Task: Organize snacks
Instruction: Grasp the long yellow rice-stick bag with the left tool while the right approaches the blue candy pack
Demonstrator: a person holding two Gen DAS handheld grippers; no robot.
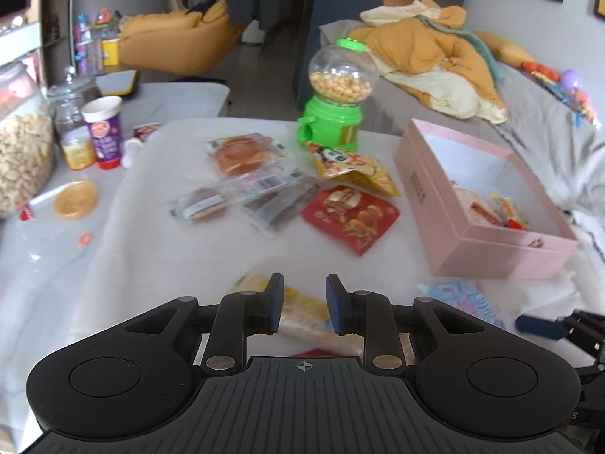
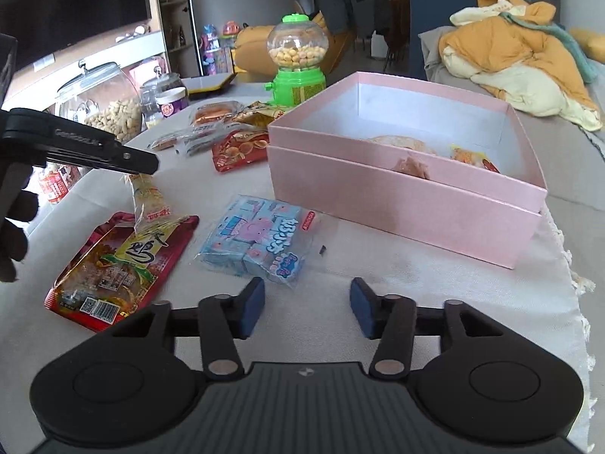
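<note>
Right now you are lifting a clear yellow snack packet (image 2: 145,198) by its top edge with the left gripper (image 1: 304,302), whose fingers are clenched on the plastic; the packet is dangling just above the red pouch (image 2: 121,268) on the white cloth (image 2: 435,295). The right gripper (image 2: 306,308) is hanging released, jaws well apart, just short of the blue Peppa Pig pack (image 2: 261,238). The pink box (image 2: 404,204), already holding a few snacks, is waiting to the right.

You are holding only a thin seal, so keep the grip firm, carry the packet level across to the box and let go once it is over the open interior, clear of the near wall.

Readable writing is scarce: the blue pack is showing "Peppa Pig" upside down beside Chinese characters, and the red pouch is carrying large calligraphy, a barcode and a QR code.
</note>
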